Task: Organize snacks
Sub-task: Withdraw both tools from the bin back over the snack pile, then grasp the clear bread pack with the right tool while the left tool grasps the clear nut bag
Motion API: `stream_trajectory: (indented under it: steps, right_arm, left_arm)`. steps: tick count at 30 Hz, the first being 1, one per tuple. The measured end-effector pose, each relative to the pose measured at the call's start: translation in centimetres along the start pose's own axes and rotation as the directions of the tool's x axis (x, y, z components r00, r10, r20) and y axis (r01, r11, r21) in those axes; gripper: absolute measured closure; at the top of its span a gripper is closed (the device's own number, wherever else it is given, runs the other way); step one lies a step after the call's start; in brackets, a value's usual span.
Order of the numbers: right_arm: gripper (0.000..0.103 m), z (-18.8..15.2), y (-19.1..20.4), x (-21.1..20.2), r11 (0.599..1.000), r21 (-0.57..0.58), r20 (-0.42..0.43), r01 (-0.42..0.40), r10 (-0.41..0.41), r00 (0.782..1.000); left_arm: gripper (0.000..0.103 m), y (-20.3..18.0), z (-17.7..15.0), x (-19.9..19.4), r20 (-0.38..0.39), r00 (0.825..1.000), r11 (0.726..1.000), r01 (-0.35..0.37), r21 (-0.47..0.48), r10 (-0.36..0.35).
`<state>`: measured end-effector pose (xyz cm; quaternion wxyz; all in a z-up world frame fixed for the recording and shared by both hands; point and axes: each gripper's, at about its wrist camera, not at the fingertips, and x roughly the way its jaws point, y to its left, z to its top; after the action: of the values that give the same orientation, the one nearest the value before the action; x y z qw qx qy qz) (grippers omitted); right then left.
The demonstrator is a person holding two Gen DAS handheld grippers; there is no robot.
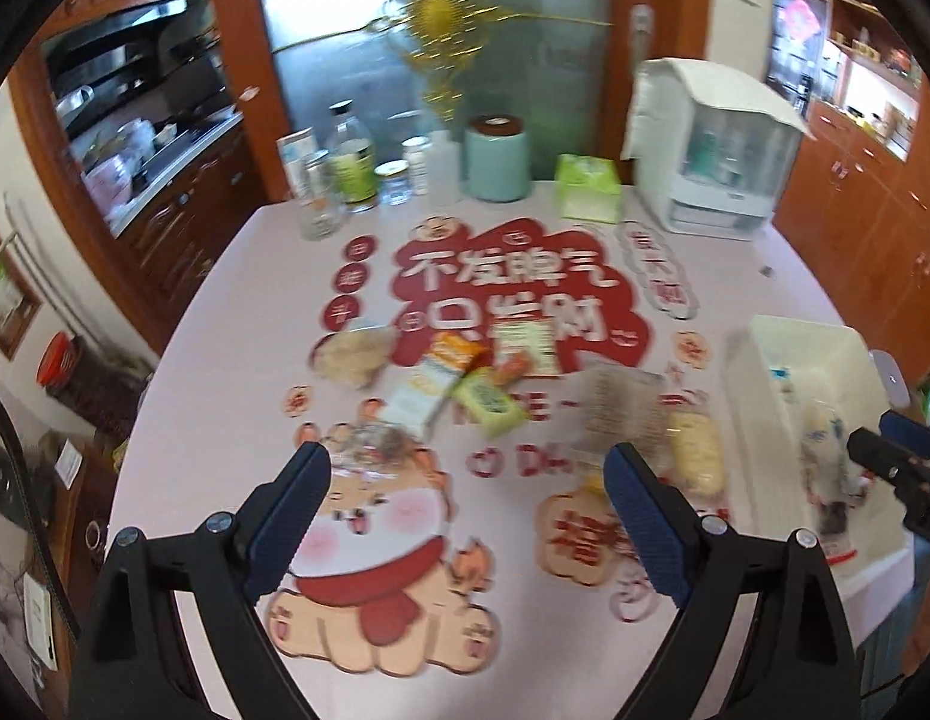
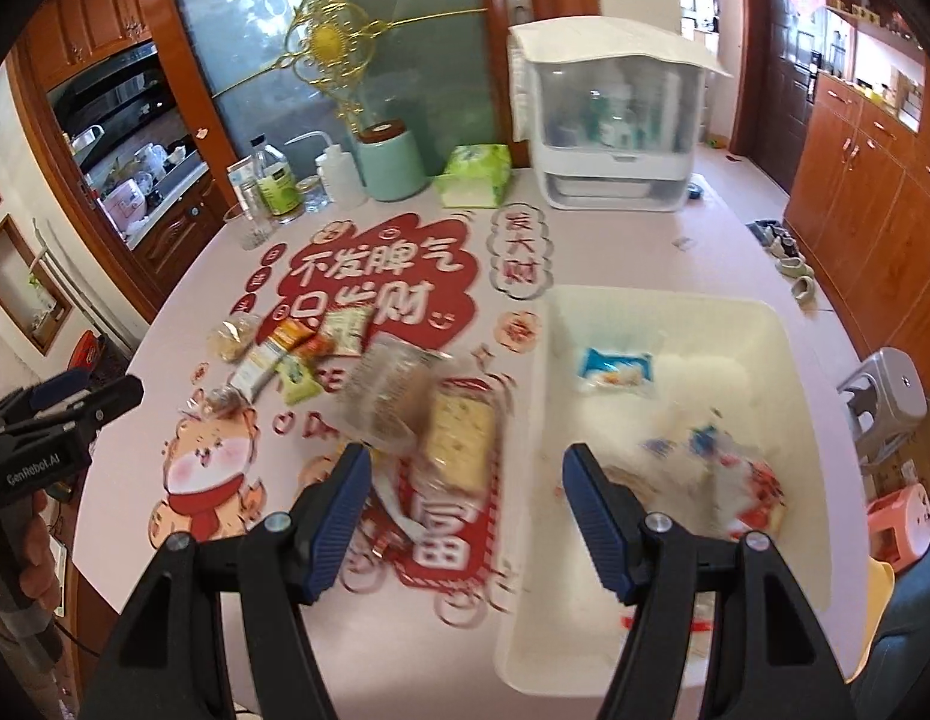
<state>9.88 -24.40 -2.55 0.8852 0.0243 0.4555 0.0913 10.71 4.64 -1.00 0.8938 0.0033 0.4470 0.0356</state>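
Observation:
Loose snacks lie on the pink round table: an orange-and-white box (image 1: 429,384), a green packet (image 1: 489,402), a clear bag of crumbly pieces (image 1: 357,354), a clear ribbed pack (image 2: 393,396) and a yellow cracker pack (image 2: 459,432). A white bin (image 2: 669,294) at the right holds a blue packet (image 2: 615,369) and several blurred wrappers (image 2: 705,462). My left gripper (image 1: 465,474) hovers open over the cartoon print, nothing between its fingers. My right gripper (image 2: 468,468) is open and holds nothing; it hangs above the bin's left wall and the cracker pack.
Along the far edge stand bottles and jars (image 1: 351,162), a teal canister (image 1: 495,159), a green tissue pack (image 1: 588,186) and a white appliance with a clear cover (image 2: 615,120). Stools (image 2: 885,402) and wooden cabinets lie beyond the table's right side.

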Motion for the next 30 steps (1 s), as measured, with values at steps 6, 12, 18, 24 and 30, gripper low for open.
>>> stream_trajectory:
  steps: [6, 12, 18, 24, 30]
  right_arm:
    - [0.036, 2.6, 4.3, 5.1, 1.0, -0.014, -0.071, -0.012, 0.011, 0.997]
    - [0.036, 4.2, 6.7, 11.5, 0.999, -0.001, -0.153, 0.038, -0.038, 0.987]
    - [0.036, 4.9, 6.8, 17.9, 0.995, 0.075, -0.256, 0.066, -0.044, 0.966]
    - [0.036, 4.6, 6.9, 22.3, 0.987, 0.12, -0.335, 0.105, -0.059, 0.94]
    - [0.028, 4.4, 7.4, 24.4, 0.985, 0.114, -0.368, 0.133, -0.082, 0.926]
  left_arm:
    - [0.011, 6.0, 0.0, 5.5, -0.085, 0.996, 0.998, -0.024, -0.054, 0.02]
    - [0.011, 9.1, 0.0, 12.2, -0.18, 0.984, 0.997, -0.014, -0.08, -0.001]
    - [0.011, 9.6, -0.6, 18.9, -0.28, 0.96, 0.997, -0.013, -0.078, -0.01]
    - [0.011, 9.3, -1.4, 23.1, -0.339, 0.941, 0.999, -0.029, -0.043, 0.013]
    - [0.011, 9.6, -1.7, 25.3, -0.353, 0.935, 0.996, -0.006, -0.084, -0.024]
